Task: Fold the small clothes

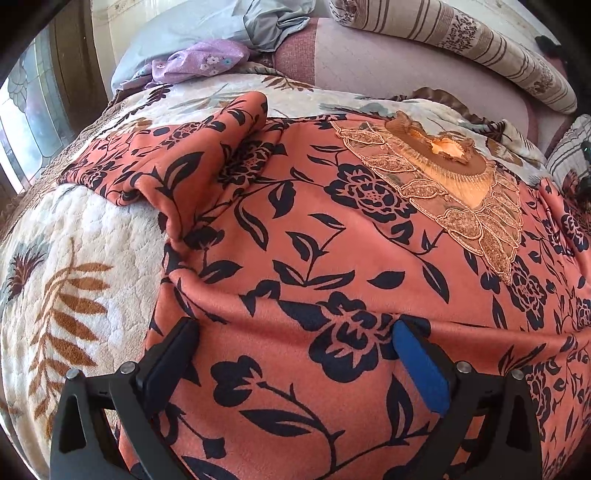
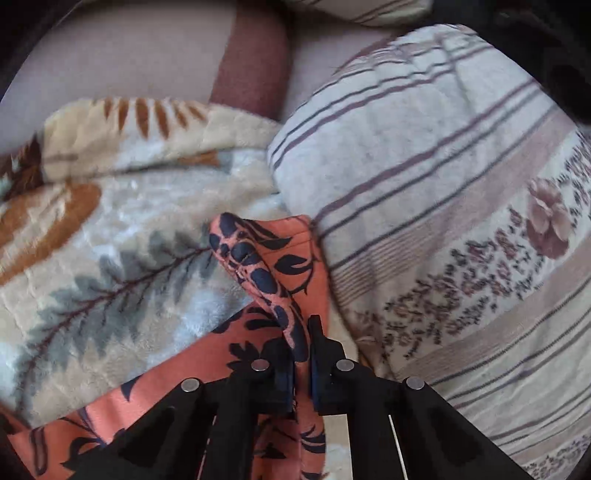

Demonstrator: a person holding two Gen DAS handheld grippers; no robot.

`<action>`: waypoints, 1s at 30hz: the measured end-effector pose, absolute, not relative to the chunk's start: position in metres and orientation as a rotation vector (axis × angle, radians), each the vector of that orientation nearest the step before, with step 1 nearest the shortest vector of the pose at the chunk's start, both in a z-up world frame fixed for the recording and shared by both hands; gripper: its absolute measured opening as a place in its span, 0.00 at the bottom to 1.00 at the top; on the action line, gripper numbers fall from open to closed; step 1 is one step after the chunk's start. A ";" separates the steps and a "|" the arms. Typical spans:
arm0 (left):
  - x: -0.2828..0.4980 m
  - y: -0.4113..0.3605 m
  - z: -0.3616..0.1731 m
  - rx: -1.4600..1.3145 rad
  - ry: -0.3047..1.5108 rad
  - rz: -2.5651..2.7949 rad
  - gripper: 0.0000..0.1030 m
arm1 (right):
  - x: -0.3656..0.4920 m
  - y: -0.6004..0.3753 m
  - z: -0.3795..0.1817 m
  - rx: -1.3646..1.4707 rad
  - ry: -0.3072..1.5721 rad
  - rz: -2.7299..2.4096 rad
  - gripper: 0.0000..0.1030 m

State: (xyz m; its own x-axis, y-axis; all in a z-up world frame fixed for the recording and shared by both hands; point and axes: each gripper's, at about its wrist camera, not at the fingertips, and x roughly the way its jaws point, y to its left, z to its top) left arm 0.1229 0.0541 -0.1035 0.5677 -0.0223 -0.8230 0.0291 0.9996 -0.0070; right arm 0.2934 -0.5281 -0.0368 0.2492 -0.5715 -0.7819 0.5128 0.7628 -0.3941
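Observation:
An orange top with black flowers (image 1: pixel 332 240) lies spread flat on a fleece blanket (image 1: pixel 85 240). Its gold lace collar (image 1: pixel 461 192) is at the far right, and one sleeve (image 1: pixel 192 162) is folded in at the far left. My left gripper (image 1: pixel 295 326) hovers open over the near part of the top, its fingers wide apart with nothing pinched between them. In the right wrist view my right gripper (image 2: pixel 301 339) is shut on a raised fold of the orange top (image 2: pixel 280 258), close beside a striped pillow (image 2: pixel 443 221).
A long striped pillow (image 1: pixel 480 48) lies at the back right on a pink sheet (image 1: pixel 388 62). A purple flowered cloth (image 1: pixel 199 62) and a light blue cloth (image 1: pixel 266 26) are bunched at the back left. A window (image 1: pixel 26 110) is at the far left.

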 end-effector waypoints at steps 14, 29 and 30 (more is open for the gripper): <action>0.115 0.081 -0.090 -0.156 0.991 -0.050 1.00 | 0.230 -0.271 0.217 0.109 0.697 -0.116 0.05; 0.106 0.169 -0.079 -0.548 0.936 0.069 1.00 | 0.196 -0.130 -0.016 0.461 1.042 0.224 0.94; 0.106 0.172 -0.079 -0.554 0.927 0.071 1.00 | 0.192 -0.149 -0.018 0.466 1.040 0.220 0.94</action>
